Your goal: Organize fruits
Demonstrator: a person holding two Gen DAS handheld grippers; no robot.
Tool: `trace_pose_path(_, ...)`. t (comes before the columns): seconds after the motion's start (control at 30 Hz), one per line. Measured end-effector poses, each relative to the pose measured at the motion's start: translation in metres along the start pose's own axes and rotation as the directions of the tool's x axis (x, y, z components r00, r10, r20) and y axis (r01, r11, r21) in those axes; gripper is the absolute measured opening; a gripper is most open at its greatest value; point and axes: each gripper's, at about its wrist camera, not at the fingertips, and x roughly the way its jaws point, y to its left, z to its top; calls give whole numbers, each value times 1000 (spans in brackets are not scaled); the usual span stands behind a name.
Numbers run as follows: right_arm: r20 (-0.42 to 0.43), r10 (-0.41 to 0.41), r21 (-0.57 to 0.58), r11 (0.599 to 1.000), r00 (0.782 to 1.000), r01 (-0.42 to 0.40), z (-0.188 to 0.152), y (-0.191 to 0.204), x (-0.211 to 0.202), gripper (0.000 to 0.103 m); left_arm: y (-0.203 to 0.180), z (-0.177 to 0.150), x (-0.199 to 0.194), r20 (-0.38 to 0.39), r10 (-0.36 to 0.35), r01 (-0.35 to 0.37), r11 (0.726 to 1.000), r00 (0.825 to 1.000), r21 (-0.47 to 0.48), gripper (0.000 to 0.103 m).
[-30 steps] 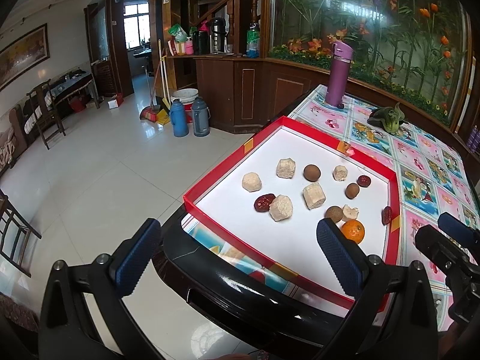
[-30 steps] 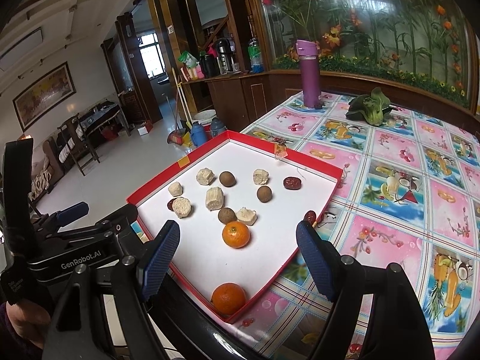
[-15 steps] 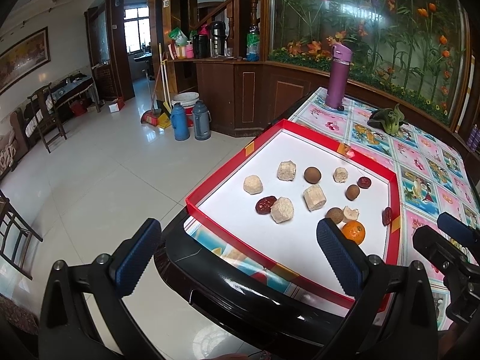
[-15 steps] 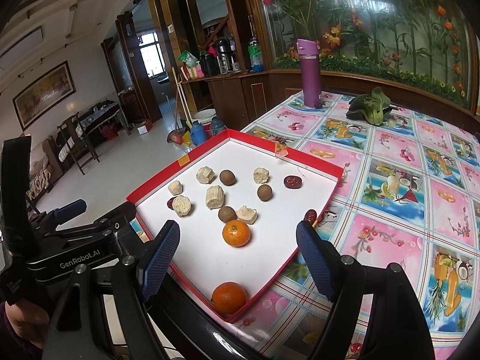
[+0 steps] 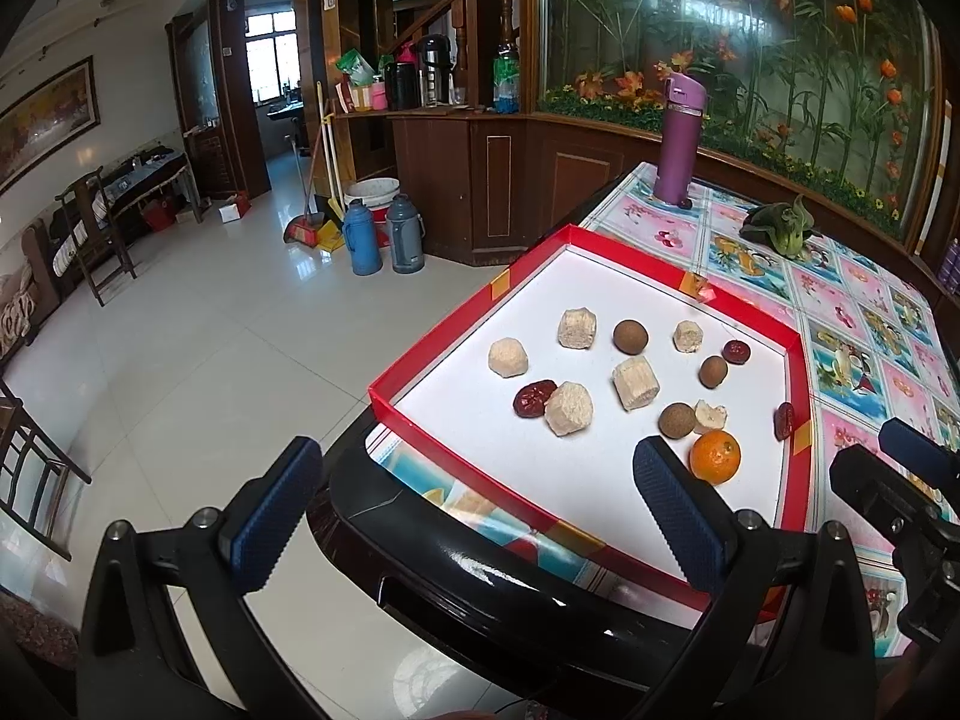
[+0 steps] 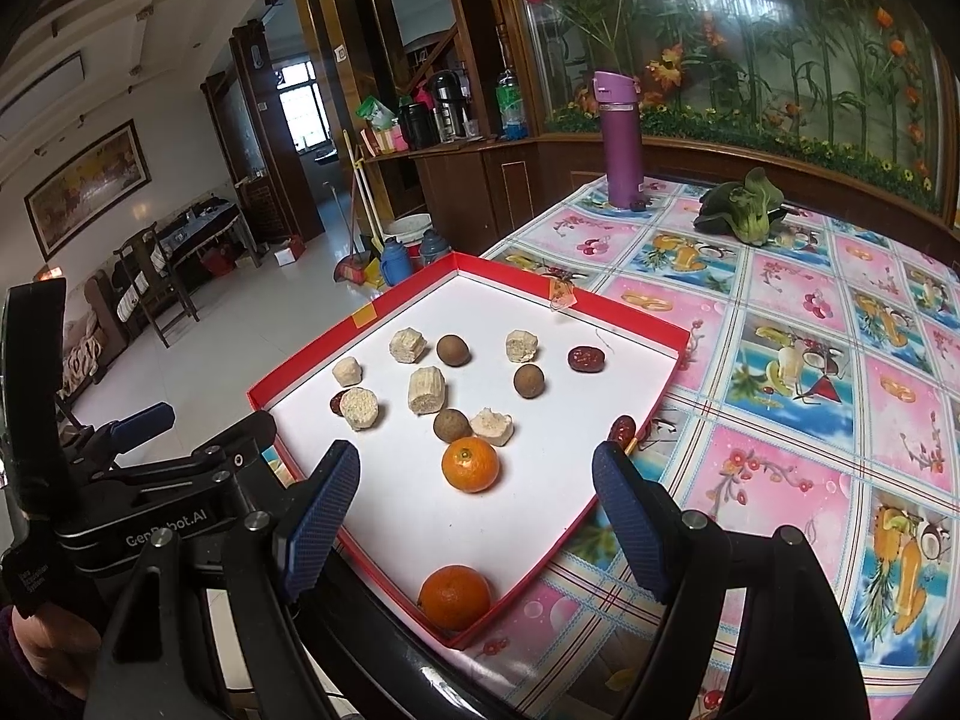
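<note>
The near orange (image 6: 454,596) is unseen in the left wrist view, hidden behind a blue pad (image 5: 677,516). The red tray (image 5: 432,420) near corner is covered there. One red date (image 6: 337,402) is half hidden behind a pale chunk (image 6: 360,408).

Both wrist views look obliquely down from the table edge, sharing the red tray (image 5: 798,360).

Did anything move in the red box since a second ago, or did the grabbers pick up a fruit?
Nothing visibly changed. The left gripper and right gripper hang open and empty at the near edge of the red tray, as before. Both oranges, the brown round fruits and the red dates lie where they were.
</note>
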Motion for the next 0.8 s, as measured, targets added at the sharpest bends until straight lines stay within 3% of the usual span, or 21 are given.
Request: trace_pose_path(0.8, -8, 10, -12, 1000, 1000, -10, 5, 3, 10, 80, -1, -2, 8, -13, 10, -10, 1000, 1000, 3, 103)
